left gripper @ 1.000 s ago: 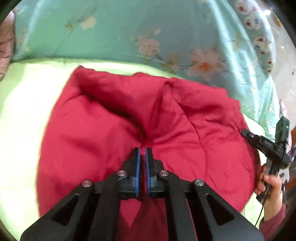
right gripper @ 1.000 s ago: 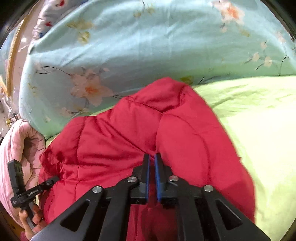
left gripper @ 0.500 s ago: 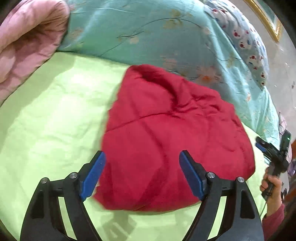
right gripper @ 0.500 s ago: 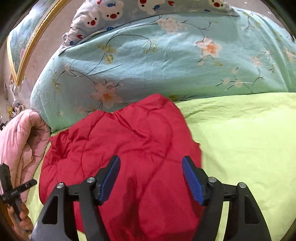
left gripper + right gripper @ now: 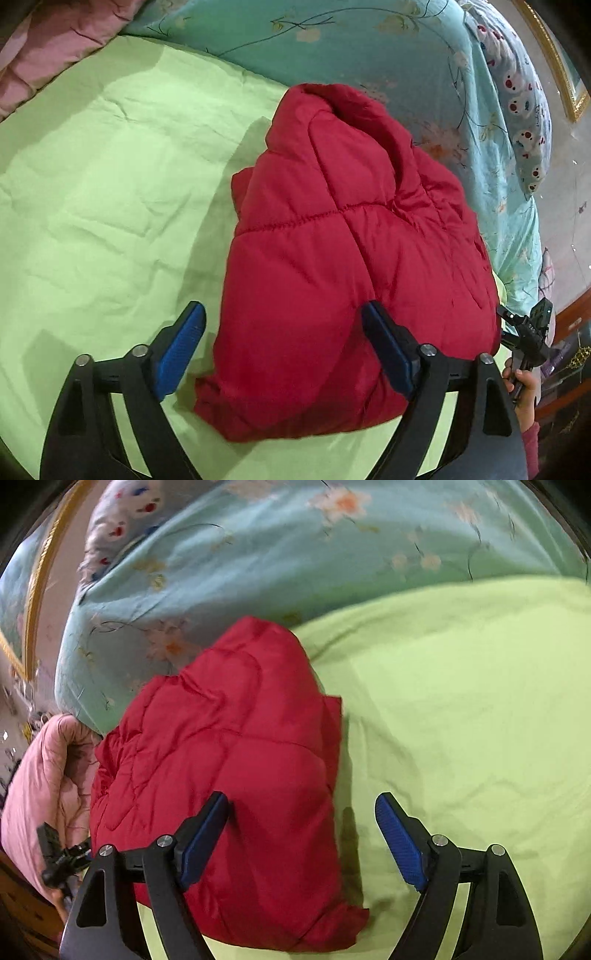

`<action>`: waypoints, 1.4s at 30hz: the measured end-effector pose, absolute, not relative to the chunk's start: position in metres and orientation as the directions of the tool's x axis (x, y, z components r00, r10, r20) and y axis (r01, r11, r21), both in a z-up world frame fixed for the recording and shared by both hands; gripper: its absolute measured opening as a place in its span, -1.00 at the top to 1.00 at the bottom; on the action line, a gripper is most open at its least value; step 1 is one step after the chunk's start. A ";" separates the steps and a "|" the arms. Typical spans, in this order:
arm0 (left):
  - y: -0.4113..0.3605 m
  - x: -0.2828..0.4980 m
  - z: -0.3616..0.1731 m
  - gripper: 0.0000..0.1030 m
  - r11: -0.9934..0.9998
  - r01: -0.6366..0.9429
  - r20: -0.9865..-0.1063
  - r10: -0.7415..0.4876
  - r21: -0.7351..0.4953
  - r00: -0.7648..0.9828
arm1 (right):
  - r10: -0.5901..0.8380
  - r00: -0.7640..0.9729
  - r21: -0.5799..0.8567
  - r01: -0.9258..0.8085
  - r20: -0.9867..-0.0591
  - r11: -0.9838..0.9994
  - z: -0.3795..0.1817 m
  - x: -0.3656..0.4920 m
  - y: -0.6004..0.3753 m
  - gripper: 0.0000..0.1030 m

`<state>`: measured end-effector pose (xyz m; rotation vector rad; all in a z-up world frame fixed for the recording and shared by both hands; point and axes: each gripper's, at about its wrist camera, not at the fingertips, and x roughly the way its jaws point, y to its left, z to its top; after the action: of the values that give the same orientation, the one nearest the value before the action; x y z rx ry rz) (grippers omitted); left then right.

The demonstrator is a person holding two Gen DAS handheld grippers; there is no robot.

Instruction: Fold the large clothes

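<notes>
A red quilted puffer jacket (image 5: 343, 258) lies folded into a thick bundle on the light green bedsheet (image 5: 110, 177); it also shows in the right wrist view (image 5: 236, 775). My left gripper (image 5: 282, 347) is open and empty, held above the bundle's near edge with nothing between its blue pads. My right gripper (image 5: 303, 838) is open and empty above the jacket's near right side. The right gripper (image 5: 528, 332) shows at the left wrist view's right edge, and the left gripper (image 5: 62, 856) at the right wrist view's left edge.
A turquoise floral quilt (image 5: 369, 40) lies piled behind the jacket, also in the right wrist view (image 5: 295, 554). A pink quilted cover (image 5: 55, 40) sits at the bed's side, seen too in the right wrist view (image 5: 40, 775). A cartoon-print pillow (image 5: 524, 122) lies beyond.
Both grippers were shut on the red jacket a second ago; they have opened, let it go and drawn back and up. The jacket now rests folded on the sheet.
</notes>
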<state>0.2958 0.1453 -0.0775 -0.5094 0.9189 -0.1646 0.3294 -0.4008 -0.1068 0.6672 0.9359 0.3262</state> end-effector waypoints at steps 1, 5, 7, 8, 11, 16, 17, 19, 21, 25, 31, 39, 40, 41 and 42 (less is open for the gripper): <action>0.145 0.298 -0.078 -0.83 0.867 -0.082 -0.720 -0.351 -0.491 0.598 | 0.548 0.554 0.670 0.025 -0.627 0.742 -0.110 0.332 -0.401 -0.62; 0.141 0.310 -0.080 -0.96 0.862 -0.074 -0.721 -0.369 -0.501 0.586 | 0.596 0.530 0.710 0.016 -0.603 0.704 -0.117 0.341 -0.400 -0.64; 0.139 0.317 -0.085 -1.00 0.856 -0.064 -0.722 -0.391 -0.514 0.571 | 0.611 0.510 0.718 0.018 -0.605 0.696 -0.122 0.347 -0.398 -0.74; 0.138 0.321 -0.089 -1.00 0.845 -0.059 -0.717 -0.412 -0.532 0.563 | 0.622 0.501 0.725 0.018 -0.602 0.688 -0.126 0.350 -0.398 -0.77; 0.142 0.331 -0.101 -1.00 0.806 -0.050 -0.697 -0.477 -0.590 0.536 | 0.657 0.480 0.757 0.023 -0.582 0.654 -0.137 0.358 -0.397 -0.84; 0.145 0.345 -0.113 -1.00 0.758 -0.036 -0.668 -0.550 -0.651 0.502 | 0.729 0.437 0.821 0.039 -0.526 0.569 -0.157 0.370 -0.395 -0.92; 0.145 0.348 -0.115 -1.00 0.748 -0.034 -0.661 -0.563 -0.663 0.496 | 0.736 0.430 0.827 0.047 -0.523 0.561 -0.160 0.372 -0.393 -0.92; 0.145 0.352 -0.117 -1.00 0.739 -0.033 -0.654 -0.574 -0.673 0.493 | 0.746 0.416 0.832 0.049 -0.520 0.553 -0.163 0.376 -0.390 -0.90; 0.143 0.353 -0.115 -0.98 0.740 -0.020 -0.650 -0.576 -0.672 0.495 | 0.754 0.399 0.833 0.049 -0.522 0.550 -0.160 0.379 -0.386 -0.77; 0.136 0.346 -0.104 -0.45 0.747 0.021 -0.633 -0.578 -0.665 0.515 | 0.786 0.374 0.858 0.057 -0.493 0.511 -0.159 0.379 -0.378 -0.11; 0.137 0.323 -0.080 -0.03 0.758 0.040 -0.621 -0.563 -0.651 0.545 | 0.780 0.395 0.863 0.077 -0.486 0.499 -0.140 0.359 -0.377 0.30; 0.130 0.259 -0.036 0.09 0.766 0.131 -0.589 -0.579 -0.629 0.563 | 0.791 0.409 0.869 0.010 -0.454 0.494 -0.099 0.295 -0.379 0.41; 0.131 0.245 -0.033 0.09 0.766 0.137 -0.588 -0.582 -0.628 0.562 | 0.794 0.414 0.871 -0.006 -0.445 0.491 -0.092 0.281 -0.378 0.41; 0.132 0.230 -0.032 0.09 0.765 0.139 -0.588 -0.585 -0.629 0.559 | 0.796 0.418 0.873 -0.016 -0.438 0.488 -0.086 0.266 -0.378 0.41; 0.133 0.222 -0.033 0.09 0.761 0.137 -0.586 -0.588 -0.634 0.558 | 0.797 0.419 0.874 -0.019 -0.434 0.485 -0.083 0.256 -0.377 0.41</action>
<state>0.2225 0.1329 -0.0325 -0.5708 0.8832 -0.4558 0.2563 -0.3773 -0.0827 0.9321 1.0141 0.6169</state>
